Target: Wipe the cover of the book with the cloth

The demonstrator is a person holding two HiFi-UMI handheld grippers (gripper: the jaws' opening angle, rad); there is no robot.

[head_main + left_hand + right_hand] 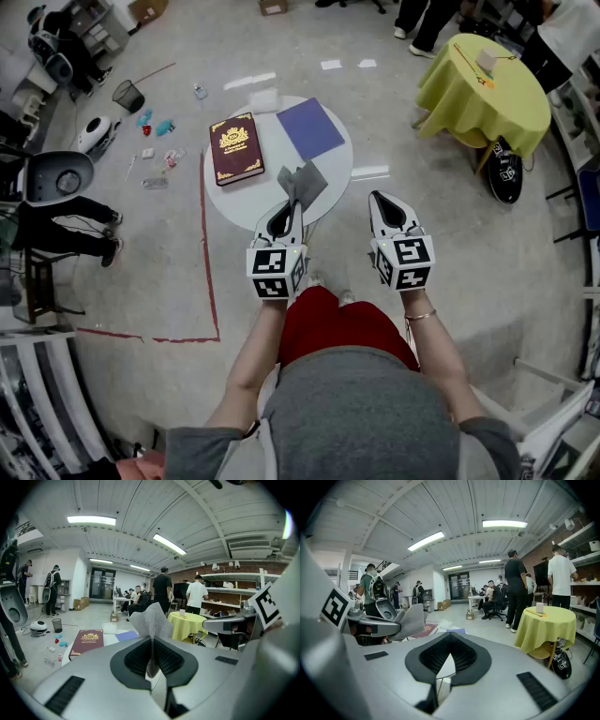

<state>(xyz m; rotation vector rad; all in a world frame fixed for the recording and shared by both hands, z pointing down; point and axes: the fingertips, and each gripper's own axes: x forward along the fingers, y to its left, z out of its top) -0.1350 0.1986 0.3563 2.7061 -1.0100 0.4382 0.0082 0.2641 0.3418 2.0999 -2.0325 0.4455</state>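
The cloth point(305, 181) is grey, the book point(235, 147) maroon with gold print.

Round table point(234, 202) sits centre frame, in the upper half. On it, the book point(236, 148) lies left, the sheet point(311, 127) right and higher. The cloth point(302, 181) is between the left gripper's point(291, 204) jaws, over the table's lower edge, below the sheet. The right gripper point(380, 199) is right of it, past the rim. Draped table point(483, 94) upper right; bin point(128, 95) upper left.

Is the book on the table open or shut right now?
Shut: the book lies flat on the table, maroon cover with gold emblem up.
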